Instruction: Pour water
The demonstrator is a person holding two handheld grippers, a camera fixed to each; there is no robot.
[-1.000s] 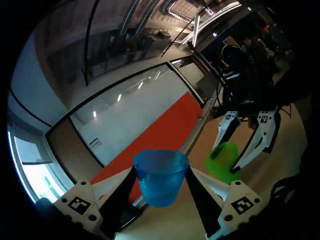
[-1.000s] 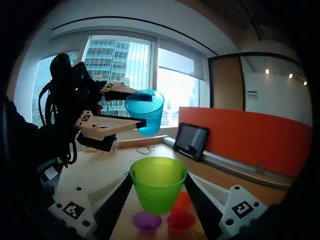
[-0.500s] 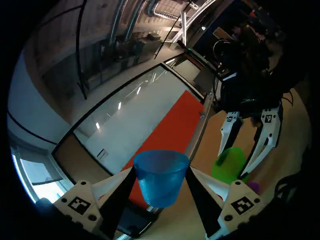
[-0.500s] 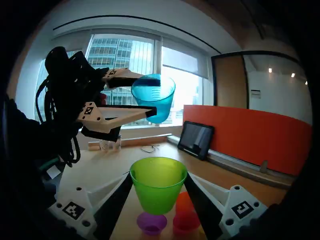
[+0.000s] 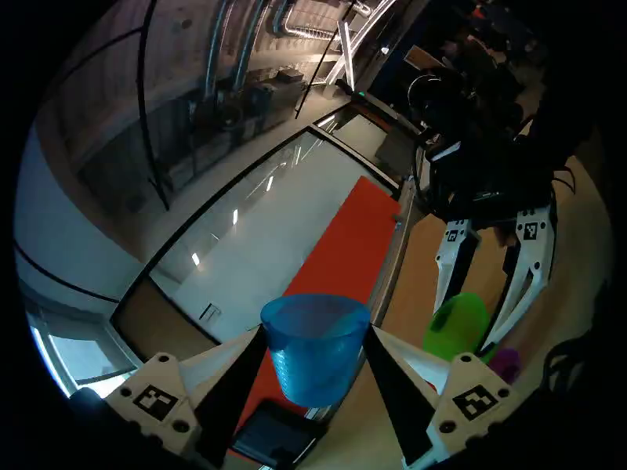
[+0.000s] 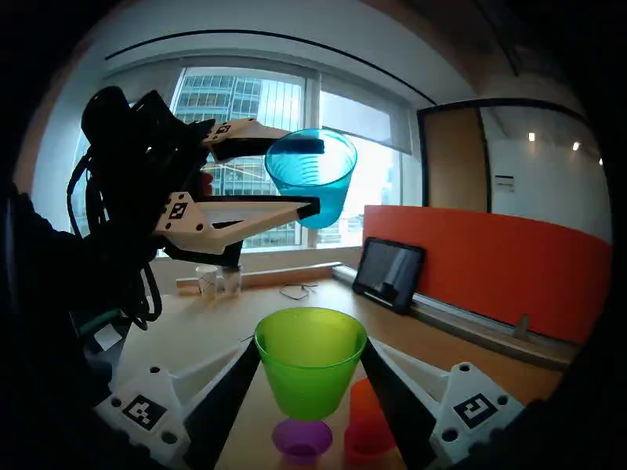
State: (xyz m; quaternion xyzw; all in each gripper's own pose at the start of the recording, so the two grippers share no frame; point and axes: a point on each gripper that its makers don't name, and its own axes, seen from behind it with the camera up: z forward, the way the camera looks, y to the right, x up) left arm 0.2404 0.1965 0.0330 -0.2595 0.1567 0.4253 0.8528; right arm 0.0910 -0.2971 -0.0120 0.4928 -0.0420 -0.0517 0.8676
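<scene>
Left gripper (image 6: 316, 177) clamped on tilted blue cup (image 6: 307, 188), upper centre of right gripper view; right gripper (image 6: 310, 352) clamped on green cup (image 6: 310, 374), bottom centre.

orange cup (image 6: 367, 403): partly behind green cup (image 6: 310, 360), base cut by edge; blue cup (image 5: 315, 348): contents unclear

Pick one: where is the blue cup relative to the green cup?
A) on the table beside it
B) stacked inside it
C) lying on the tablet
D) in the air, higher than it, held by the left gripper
D: in the right gripper view, the left gripper grips the blue cup in the air, higher than the green cup, which the right gripper holds.
</scene>
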